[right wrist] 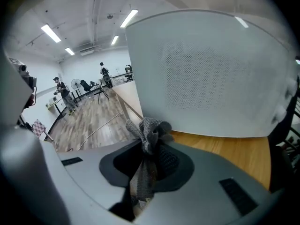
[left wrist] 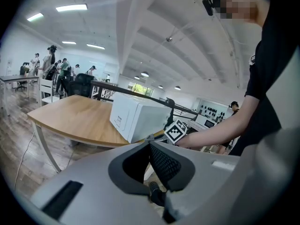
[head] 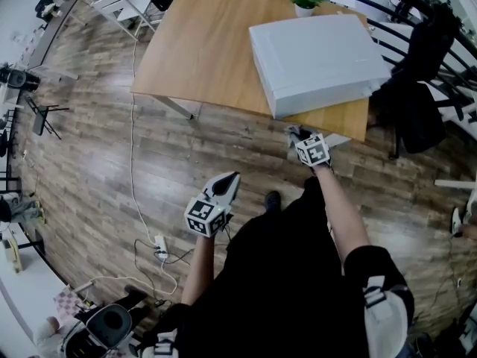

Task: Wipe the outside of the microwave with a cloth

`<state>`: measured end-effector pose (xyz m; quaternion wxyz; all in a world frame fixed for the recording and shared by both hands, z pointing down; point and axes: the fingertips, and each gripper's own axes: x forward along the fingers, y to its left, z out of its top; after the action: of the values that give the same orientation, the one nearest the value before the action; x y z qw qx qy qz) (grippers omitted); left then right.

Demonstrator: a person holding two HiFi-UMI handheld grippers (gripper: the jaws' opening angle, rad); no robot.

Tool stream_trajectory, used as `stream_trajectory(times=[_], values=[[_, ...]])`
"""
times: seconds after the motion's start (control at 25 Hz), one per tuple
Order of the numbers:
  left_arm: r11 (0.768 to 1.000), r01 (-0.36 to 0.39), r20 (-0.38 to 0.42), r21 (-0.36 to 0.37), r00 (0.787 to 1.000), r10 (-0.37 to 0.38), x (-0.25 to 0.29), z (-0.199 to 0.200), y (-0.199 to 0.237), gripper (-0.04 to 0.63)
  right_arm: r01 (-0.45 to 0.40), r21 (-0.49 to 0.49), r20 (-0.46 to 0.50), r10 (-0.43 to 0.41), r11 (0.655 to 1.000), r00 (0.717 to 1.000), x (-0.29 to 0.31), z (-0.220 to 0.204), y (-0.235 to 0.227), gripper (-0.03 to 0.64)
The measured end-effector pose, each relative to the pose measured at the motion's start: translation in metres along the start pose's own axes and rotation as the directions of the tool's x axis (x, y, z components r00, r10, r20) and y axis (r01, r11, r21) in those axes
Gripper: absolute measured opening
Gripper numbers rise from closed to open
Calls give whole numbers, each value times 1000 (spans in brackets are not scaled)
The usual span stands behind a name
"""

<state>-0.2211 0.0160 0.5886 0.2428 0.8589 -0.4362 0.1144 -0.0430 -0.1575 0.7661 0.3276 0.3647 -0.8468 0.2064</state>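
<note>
Microwave [head: 317,62] sits at table's [head: 201,51] near right edge, just beyond right gripper [head: 298,135], clamped on grey cloth [right wrist: 151,134]. Left gripper [head: 231,179] closed, empty, over open floor [head: 89,170].

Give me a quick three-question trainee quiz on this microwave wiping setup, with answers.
1. True or false: the left gripper holds the cloth.
2. The microwave stands on: A a shelf, B the wooden table, C a cart.
3. Fill in: the gripper nearer the microwave is the ____ gripper.
Key: 1 false, the right gripper is shut on the cloth, while the left gripper is shut and empty; 2 B; 3 right.
</note>
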Motion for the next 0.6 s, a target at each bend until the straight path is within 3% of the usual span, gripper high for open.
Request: stream_trajectory(times=[0.6], values=[[989,131,-12,72,991,-130,19,11,-21,2,70,38,156,-75,997,985,-108,-11,9,60]])
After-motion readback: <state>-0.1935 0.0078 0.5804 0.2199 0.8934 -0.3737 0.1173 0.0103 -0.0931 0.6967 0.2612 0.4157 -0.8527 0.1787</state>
